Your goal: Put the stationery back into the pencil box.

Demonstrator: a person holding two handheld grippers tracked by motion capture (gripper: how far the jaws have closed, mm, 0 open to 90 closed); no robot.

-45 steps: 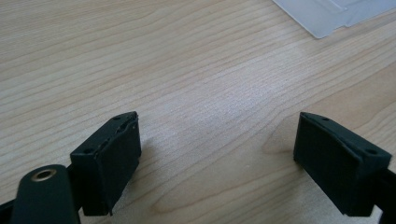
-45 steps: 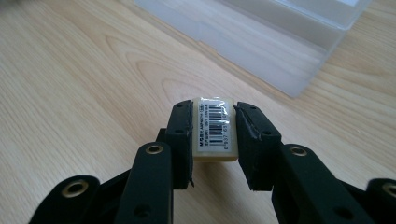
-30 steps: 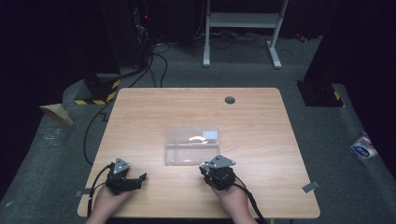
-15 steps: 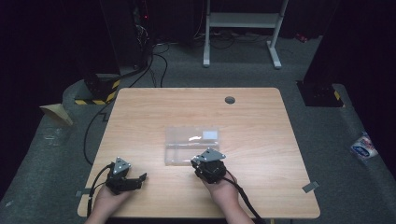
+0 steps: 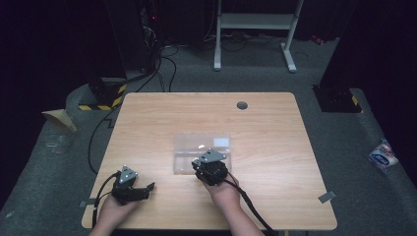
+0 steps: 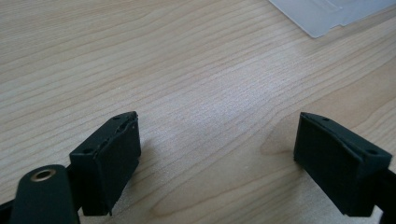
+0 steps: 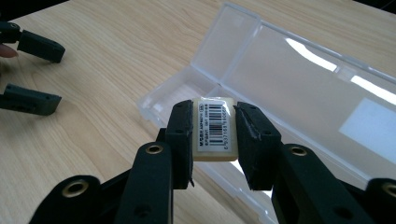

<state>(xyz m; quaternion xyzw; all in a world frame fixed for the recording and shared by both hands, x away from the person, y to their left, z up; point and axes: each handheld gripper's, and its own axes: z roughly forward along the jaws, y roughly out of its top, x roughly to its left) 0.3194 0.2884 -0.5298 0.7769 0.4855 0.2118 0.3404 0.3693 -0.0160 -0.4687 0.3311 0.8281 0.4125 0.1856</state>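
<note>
A clear plastic case (image 5: 201,150) lies open in the middle of the wooden table (image 5: 147,123), its lid flat toward the far side. My right gripper (image 7: 212,128) is shut on a small cream eraser (image 7: 214,125) with a barcode label, held just above the near left end of the case (image 7: 261,70). In the high view the right gripper (image 5: 207,166) sits at the case's near edge. My left gripper (image 6: 219,149) is open over bare wood, with nothing between its jaws; a corner of the case (image 6: 327,14) shows far ahead. The left gripper (image 5: 140,189) rests near the front left.
A dark round grommet (image 5: 242,105) sits in the table near its far edge. Around the table are grey carpet, cables, a white stand (image 5: 253,24) behind, and a packet (image 5: 382,153) on the floor at right.
My right gripper has moved left and forward with the eraser, from beside the case's near right to its near edge. The left gripper has stayed put.
</note>
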